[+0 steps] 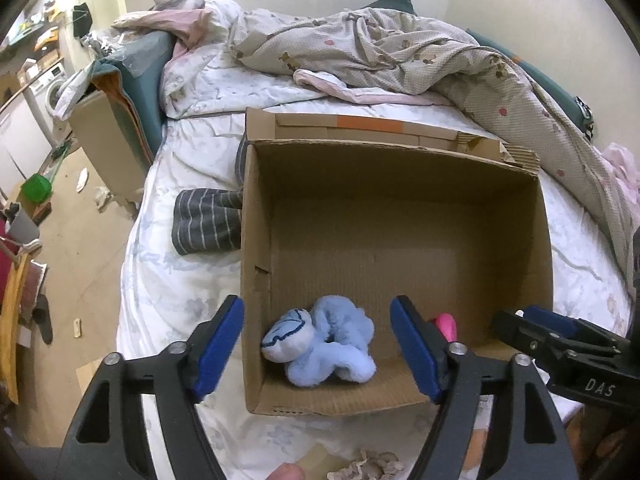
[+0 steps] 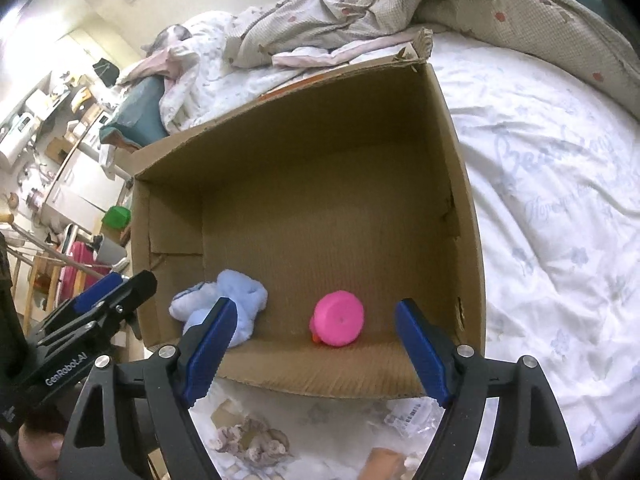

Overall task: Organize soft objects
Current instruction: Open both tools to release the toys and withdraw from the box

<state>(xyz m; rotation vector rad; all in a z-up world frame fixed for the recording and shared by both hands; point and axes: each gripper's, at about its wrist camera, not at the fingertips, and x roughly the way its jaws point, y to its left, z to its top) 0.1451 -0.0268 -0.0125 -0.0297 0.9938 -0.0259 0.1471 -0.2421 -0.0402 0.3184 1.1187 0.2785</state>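
With both toys lying on the floor of the cardboard box [image 1: 400, 216], I judge the drop-off step finished and the next pick not yet begun. My left claw [image 1: 318, 346] hangs spread wide above the near left corner, nothing between its blue pads [image 1: 218, 350]; my right claw [image 2: 316, 354] is spread just as wide over the near edge, also empty.

A light blue plush toy [image 1: 326, 346] rests in the near left corner, close against the left wall. Its long axis runs roughly across the box, white head end toward the left wall, limbs curled toward the middle. Just to its right, apart from it, sits a pink round toy [image 2: 339, 319], its flat face turned up toward my right camera; a small orange bit shows at its lower left. It is too round for me to call a long axis.

Next I would lift both claws clear of the box rim and look for more soft things on the bed [image 2: 560, 208]. A striped grey cloth bundle [image 1: 206, 226] lies just outside the left wall, touching it, and seems the nearest candidate for my left claw.
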